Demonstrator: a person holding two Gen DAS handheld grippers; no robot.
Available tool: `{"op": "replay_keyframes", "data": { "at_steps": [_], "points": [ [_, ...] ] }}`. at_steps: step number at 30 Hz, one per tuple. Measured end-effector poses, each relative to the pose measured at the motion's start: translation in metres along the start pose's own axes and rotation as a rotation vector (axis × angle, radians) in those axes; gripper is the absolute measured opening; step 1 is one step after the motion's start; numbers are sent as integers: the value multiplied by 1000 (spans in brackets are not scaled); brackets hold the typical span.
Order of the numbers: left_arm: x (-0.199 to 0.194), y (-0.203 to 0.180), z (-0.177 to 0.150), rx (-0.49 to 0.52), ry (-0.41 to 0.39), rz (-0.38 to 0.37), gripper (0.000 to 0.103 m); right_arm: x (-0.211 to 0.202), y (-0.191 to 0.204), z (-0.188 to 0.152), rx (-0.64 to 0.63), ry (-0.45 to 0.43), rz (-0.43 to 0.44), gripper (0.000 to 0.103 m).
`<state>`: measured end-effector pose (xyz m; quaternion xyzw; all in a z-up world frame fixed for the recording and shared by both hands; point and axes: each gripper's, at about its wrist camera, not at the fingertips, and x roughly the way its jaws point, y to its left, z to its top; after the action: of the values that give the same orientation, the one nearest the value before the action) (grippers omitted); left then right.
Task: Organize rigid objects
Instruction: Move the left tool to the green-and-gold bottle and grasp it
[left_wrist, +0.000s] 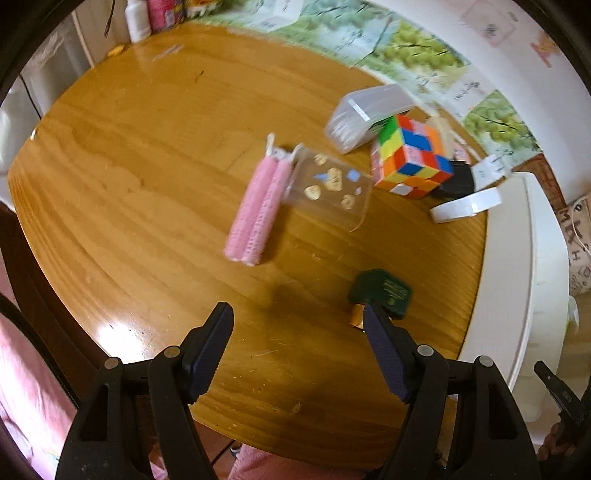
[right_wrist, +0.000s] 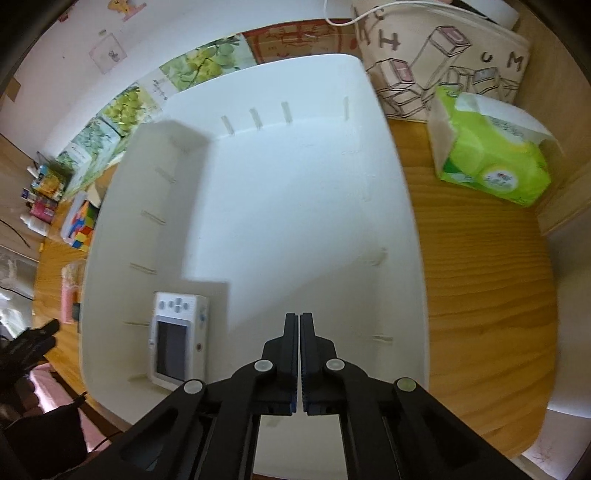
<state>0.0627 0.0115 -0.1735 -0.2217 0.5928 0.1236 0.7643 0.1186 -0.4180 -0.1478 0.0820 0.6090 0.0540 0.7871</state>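
Observation:
My left gripper (left_wrist: 297, 314) is open and empty above the wooden table (left_wrist: 147, 177). A dark green box (left_wrist: 384, 291) lies just past its right finger. Farther off lie pink hair rollers (left_wrist: 256, 210), a clear patterned case (left_wrist: 330, 186), a Rubik's cube (left_wrist: 410, 158), a clear plastic box (left_wrist: 369, 114), a black object (left_wrist: 456, 181) and a white tape ring (left_wrist: 465, 205). My right gripper (right_wrist: 299, 317) is shut and empty over the white bin (right_wrist: 295, 192). A white handheld game device (right_wrist: 177, 339) lies in the bin's near left corner.
The white bin (left_wrist: 517, 277) stands at the table's right edge. A green tissue pack (right_wrist: 491, 147) and a printed canvas bag (right_wrist: 443, 55) sit right of the bin. Bottles (left_wrist: 138, 18) stand at the table's far left. The cube also shows left of the bin (right_wrist: 79, 225).

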Motion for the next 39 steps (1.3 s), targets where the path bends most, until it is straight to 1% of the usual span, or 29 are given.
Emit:
{"op": "replay_keyframes", "data": {
  "at_steps": [3,6,13,17,19,21,23,24,25,27,33,36,39],
  "points": [
    [4,0,1,3,20,-10,76,-4,1,5,0,-6,36,0],
    [6,-7,4,32,35,-22,76,-14,-3,12,4,-29,11,1],
    [11,-28,12,102,66,-46,76,-43,-28,17,58,-108,6,1],
    [18,-38,11,133,91,-49,76,-51,-41,15,95,-125,-24,2],
    [22,-42,11,141,104,-49,76,-50,-47,13,112,-116,-41,8],
    [24,-45,10,147,111,-49,76,-48,-50,10,119,-106,-46,12],
    [25,-47,9,151,115,-46,76,-45,-52,8,124,-91,-48,13],
    [26,-48,9,154,116,-44,76,-42,-53,6,125,-82,-47,15],
    [30,-52,12,156,118,-43,76,-40,-53,6,125,-74,-48,22],
    [34,-54,11,156,126,-39,76,-36,-53,4,124,-59,-55,31],
    [47,-62,10,138,164,-31,76,-20,-53,1,128,-4,-59,32],
    [52,-66,11,135,168,-22,76,-12,-51,0,117,29,-61,32],
    [55,-73,13,143,155,-7,76,-7,-49,-2,106,52,-68,32]
  ]
}}
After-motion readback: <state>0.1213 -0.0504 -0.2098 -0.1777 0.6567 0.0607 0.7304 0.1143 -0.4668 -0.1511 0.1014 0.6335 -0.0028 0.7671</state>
